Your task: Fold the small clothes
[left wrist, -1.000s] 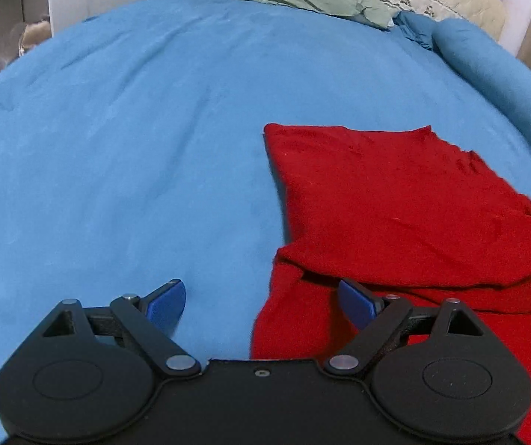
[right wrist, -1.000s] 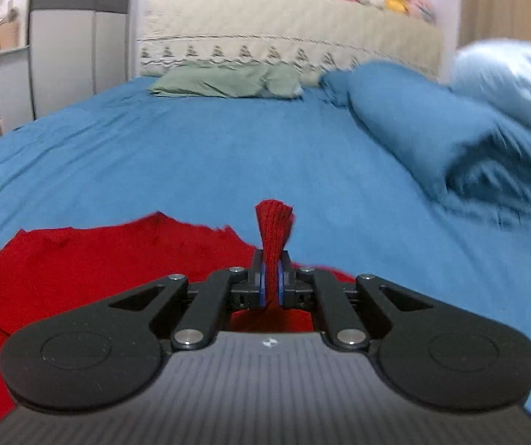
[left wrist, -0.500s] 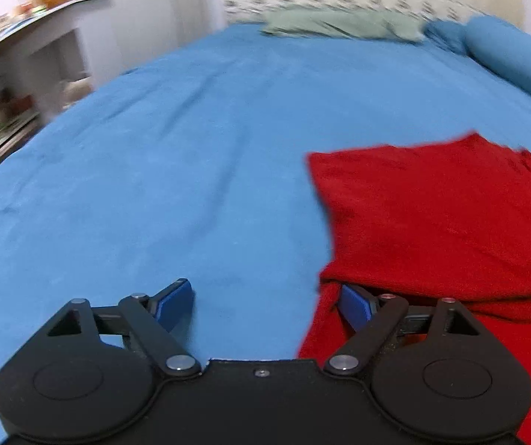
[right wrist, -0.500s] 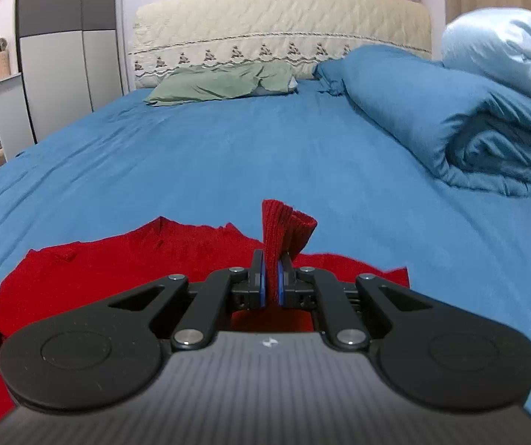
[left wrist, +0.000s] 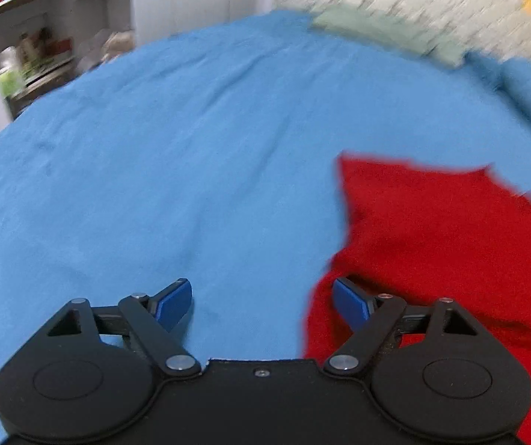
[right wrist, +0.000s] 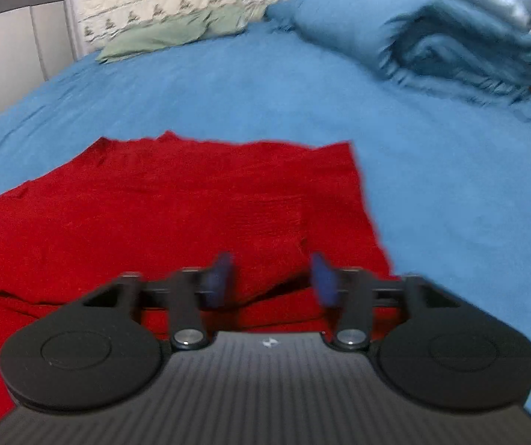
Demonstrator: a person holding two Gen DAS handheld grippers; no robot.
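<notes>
1. Our right gripper [right wrist: 273,278] has just opened, releasing the red garment [right wrist: 176,215], now folded flat on the blue bed [right wrist: 228,92].
2. Our left gripper [left wrist: 261,300] hangs spread and empty at the garment's left edge; this fold looks laid.

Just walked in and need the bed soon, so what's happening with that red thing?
A person is folding a red knit garment on the blue bed sheet, with a two-finger tool in each hand. The right tool has just opened its jaws and let go of the fold; the cloth now lies flat beneath it. The left tool hangs open at the garment's left edge, holding nothing. The folding looks unfinished.
</notes>
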